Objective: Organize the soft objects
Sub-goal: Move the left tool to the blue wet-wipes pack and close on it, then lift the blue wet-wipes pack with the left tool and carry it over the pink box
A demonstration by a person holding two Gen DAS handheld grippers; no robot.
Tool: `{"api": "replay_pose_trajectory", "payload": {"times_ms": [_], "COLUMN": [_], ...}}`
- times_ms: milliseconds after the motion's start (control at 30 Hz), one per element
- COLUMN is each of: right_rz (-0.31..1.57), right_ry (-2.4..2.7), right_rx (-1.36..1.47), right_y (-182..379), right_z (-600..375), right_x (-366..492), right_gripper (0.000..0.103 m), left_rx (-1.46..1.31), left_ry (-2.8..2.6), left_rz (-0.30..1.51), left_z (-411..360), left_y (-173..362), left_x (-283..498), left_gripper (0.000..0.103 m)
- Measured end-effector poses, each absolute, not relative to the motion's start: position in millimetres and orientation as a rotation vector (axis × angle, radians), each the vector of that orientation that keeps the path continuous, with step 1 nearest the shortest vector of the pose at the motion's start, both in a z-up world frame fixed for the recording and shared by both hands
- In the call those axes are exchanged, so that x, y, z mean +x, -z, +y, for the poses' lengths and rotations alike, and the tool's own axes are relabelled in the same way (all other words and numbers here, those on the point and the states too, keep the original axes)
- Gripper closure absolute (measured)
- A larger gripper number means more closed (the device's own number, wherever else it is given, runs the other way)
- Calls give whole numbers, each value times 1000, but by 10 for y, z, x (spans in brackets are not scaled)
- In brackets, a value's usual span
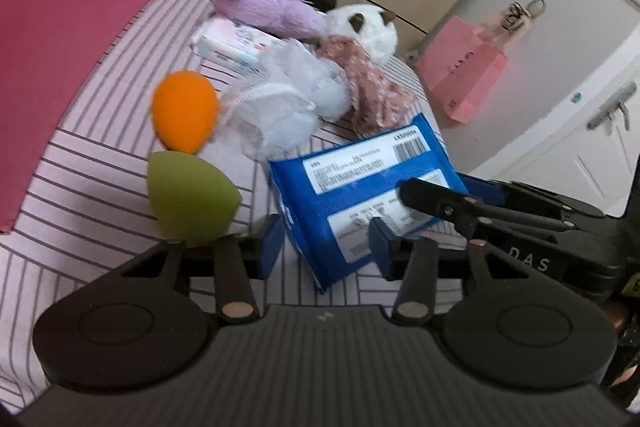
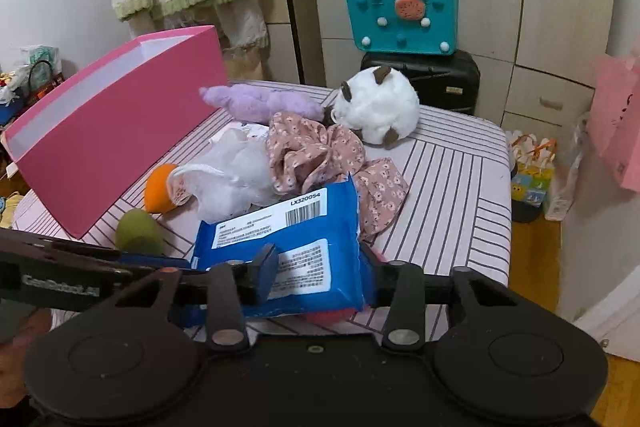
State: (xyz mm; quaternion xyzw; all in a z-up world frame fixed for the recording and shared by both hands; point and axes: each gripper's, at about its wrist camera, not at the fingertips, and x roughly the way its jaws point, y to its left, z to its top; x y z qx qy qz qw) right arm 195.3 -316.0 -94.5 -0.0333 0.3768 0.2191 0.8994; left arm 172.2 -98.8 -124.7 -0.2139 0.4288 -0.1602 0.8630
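A blue packet [image 1: 360, 195] [image 2: 288, 239] with white labels lies on the striped table [image 1: 100, 187], tilted up. My left gripper [image 1: 326, 245] has its blue pads on either side of the packet's near corner and looks shut on it. My right gripper [image 2: 316, 267] also straddles the packet's near end and looks shut on it. Behind lie a green sponge [image 1: 188, 199] [image 2: 138, 231], an orange sponge [image 1: 184, 115] [image 2: 158, 187], a white mesh puff [image 1: 280, 107] [image 2: 236, 175], a floral cloth [image 1: 372, 87] [image 2: 320, 155], a purple plush [image 1: 264, 3] [image 2: 260, 101] and a white plush [image 1: 368, 31] [image 2: 376, 107].
An open pink box [image 1: 68, 39] [image 2: 108, 131] stands on the table's left side. A tissue pack [image 1: 232, 45] lies beside the purple plush. A teal bag [image 2: 402, 15] sits on a black case [image 2: 432, 79] behind the table. A pink paper bag [image 1: 464, 67] hangs at the right.
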Motion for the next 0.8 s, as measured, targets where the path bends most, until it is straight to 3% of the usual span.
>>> {"api": "replay_pose_trajectory", "payload": {"times_ms": [100, 800], "right_rz": [760, 692], "right_ry": [-449, -457], "right_rx": [-111, -97], "right_y": [942, 950], "right_z": [-3140, -3138], "right_x": [1905, 1711], "right_gripper": [65, 68], "left_rx": [-431, -400], "left_ry": [329, 359], "left_rz": [879, 782], "left_z": [-1022, -1118], "left_y": [1257, 1240], "left_x": [1695, 1584], "left_gripper": [62, 66]}}
